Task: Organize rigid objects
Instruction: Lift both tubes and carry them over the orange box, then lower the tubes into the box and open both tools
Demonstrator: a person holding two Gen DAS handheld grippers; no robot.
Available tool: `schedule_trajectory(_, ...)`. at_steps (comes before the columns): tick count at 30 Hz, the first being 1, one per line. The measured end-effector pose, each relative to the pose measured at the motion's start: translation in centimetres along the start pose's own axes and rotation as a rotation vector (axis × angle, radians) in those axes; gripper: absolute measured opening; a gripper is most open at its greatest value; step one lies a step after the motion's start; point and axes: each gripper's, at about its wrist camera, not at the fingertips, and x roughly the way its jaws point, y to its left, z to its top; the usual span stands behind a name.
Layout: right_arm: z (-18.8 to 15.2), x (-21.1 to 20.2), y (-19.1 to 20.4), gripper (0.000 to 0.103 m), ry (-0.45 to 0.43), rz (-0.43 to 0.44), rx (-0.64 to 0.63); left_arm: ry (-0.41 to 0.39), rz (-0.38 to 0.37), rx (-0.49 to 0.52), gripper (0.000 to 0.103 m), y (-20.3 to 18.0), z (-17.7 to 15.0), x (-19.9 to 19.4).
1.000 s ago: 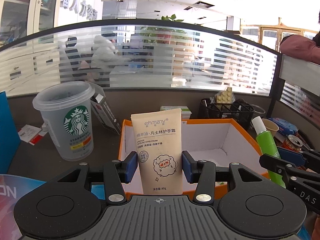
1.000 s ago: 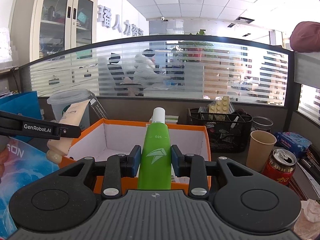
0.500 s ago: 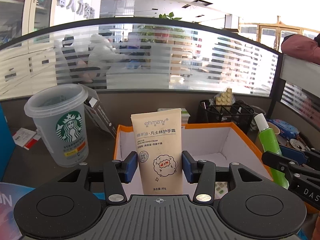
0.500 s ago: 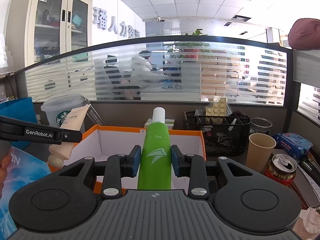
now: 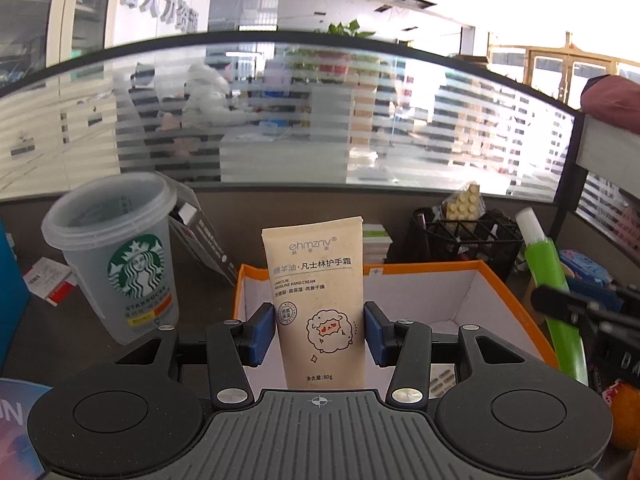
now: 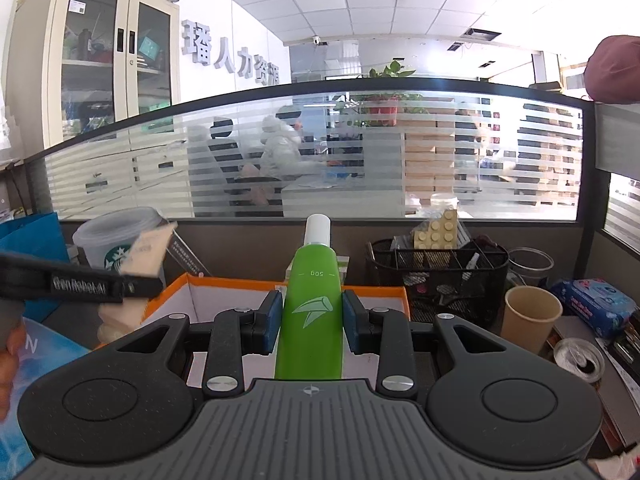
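Note:
My left gripper (image 5: pixel 319 330) is shut on a beige hand cream tube (image 5: pixel 318 292), held upright above the near edge of an orange-rimmed white box (image 5: pixel 496 280). My right gripper (image 6: pixel 311 320) is shut on a green bottle with a white cap (image 6: pixel 312 308), held upright over the same box (image 6: pixel 384 293). The green bottle also shows at the right of the left wrist view (image 5: pixel 552 300). The tube and the left gripper show blurred at the left of the right wrist view (image 6: pixel 140 264).
A clear Starbucks cup (image 5: pixel 116 256) stands left of the box. A black mesh organizer (image 6: pixel 440 272) with a beige brick plate stands behind it. A paper cup (image 6: pixel 530 318), an open can (image 6: pixel 580 360) and a blue pack (image 6: pixel 596 300) lie to the right.
Both grippers have risen and tilted up with their loads; the box sits lower in both views. The left gripper is blurred in the right wrist view.

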Motion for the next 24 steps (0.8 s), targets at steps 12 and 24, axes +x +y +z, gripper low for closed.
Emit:
schedule_trajectory(12,0.9,5.2,-0.9,0.030,0.115,0.016,0.041,0.139,0.023,-0.018,0.046,-0.3,-0.2,4.6)
schedule_trajectory(24,-0.2,8.5,-0.5,0.030,0.228,0.014,0.020,0.257,-0.036,-0.002,0.046,-2.6,-0.6,8.1)
